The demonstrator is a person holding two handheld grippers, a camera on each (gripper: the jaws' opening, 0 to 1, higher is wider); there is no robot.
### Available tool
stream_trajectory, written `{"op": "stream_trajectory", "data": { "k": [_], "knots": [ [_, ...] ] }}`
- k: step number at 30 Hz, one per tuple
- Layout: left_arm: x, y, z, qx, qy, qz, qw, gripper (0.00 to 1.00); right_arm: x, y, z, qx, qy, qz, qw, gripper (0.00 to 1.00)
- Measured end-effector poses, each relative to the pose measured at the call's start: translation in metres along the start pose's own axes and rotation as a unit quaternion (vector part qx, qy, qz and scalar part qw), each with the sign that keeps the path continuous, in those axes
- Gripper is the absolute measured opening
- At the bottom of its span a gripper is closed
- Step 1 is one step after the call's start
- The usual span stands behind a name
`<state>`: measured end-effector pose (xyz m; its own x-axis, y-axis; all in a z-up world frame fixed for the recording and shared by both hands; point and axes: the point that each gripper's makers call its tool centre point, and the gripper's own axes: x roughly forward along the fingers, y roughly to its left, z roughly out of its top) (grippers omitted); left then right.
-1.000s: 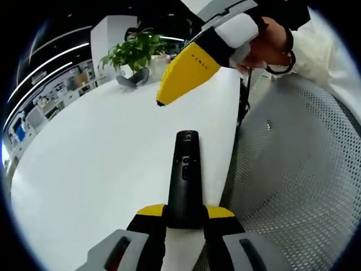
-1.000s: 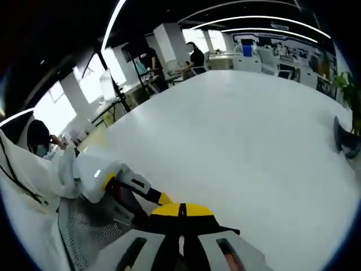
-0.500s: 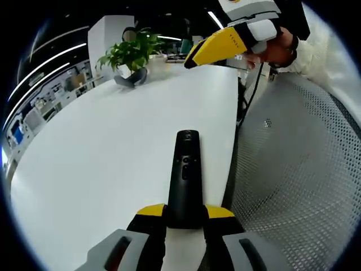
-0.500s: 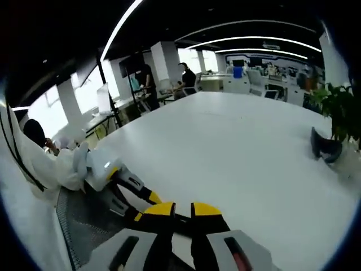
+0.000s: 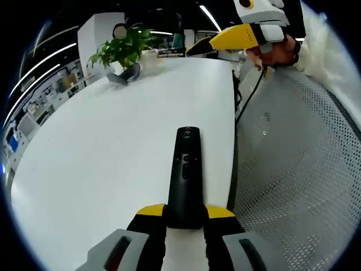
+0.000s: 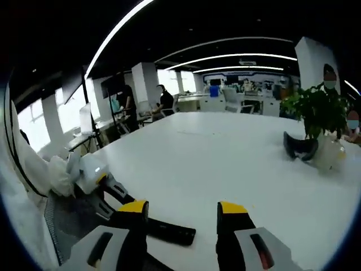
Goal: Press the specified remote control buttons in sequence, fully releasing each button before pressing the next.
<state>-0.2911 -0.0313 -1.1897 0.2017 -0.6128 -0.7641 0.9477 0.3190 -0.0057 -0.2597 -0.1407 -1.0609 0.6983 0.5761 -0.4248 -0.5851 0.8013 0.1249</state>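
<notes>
Retreat is the story here. One second back the right gripper (image 5: 225, 38) hung low over the remote control (image 5: 185, 179) with its yellow jaws pressed together at the tip; now, in the left gripper view, it sits high and far off toward the table's far end, well apart from the remote. In the right gripper view its jaws stand spread wide with nothing between them, where a second ago they were together and half a second ago only slightly parted.

The left gripper (image 5: 185, 217) has not altered: its two yellow-tipped jaws clamp the near end of the remote, which lies flat along the white table (image 5: 101, 147), close to the edge, buttons facing up. The right gripper view catches the same remote (image 6: 169, 230) from the side, low at the table's edge, with the left gripper (image 6: 107, 189) behind it.

Judging from this, a press looks to be over and the button fully released. The remote remains in sight. A potted plant (image 5: 121, 53) stands at the far end, clear of the work.
</notes>
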Motion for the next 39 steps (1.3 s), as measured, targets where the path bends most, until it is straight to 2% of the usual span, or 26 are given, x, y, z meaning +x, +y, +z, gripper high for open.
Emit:
{"op": "stream_trajectory", "data": {
  "k": [4,7,10,14,18,25,39],
  "knots": [
    [0.001,0.005,-0.001,0.010,0.010,-0.007,0.9999,0.24,0.000,-0.010,0.001,-0.019,-0.003,-0.032,0.9993,0.55],
    [0.001,0.007,-0.001,0.017,0.019,-0.013,0.9996,0.24,-0.002,-0.016,0.004,-0.010,-0.019,-0.047,0.9987,0.59],
    [0.002,0.007,-0.001,0.030,0.027,-0.023,0.9989,0.24,-0.001,-0.021,0.002,0.004,-0.020,-0.053,0.9984,0.70],
    [0.001,0.010,-0.002,0.043,0.038,-0.032,0.9978,0.24,0.002,-0.024,0.000,-0.007,-0.014,-0.069,0.9975,0.87],
    [0.001,0.012,-0.002,0.052,0.051,-0.038,0.9966,0.24,0.002,-0.025,0.001,-0.020,-0.019,-0.078,0.9965,0.99],
    [0.001,0.018,-0.003,0.072,0.062,-0.049,0.9943,0.24,0.003,-0.028,-0.005,-0.024,-0.003,-0.086,0.9960,0.98],
    [0.001,0.050,-0.004,0.093,0.093,-0.056,0.9898,0.24,0.006,-0.031,-0.013,-0.045,0.022,-0.099,0.9938,0.93]
  ]
}}
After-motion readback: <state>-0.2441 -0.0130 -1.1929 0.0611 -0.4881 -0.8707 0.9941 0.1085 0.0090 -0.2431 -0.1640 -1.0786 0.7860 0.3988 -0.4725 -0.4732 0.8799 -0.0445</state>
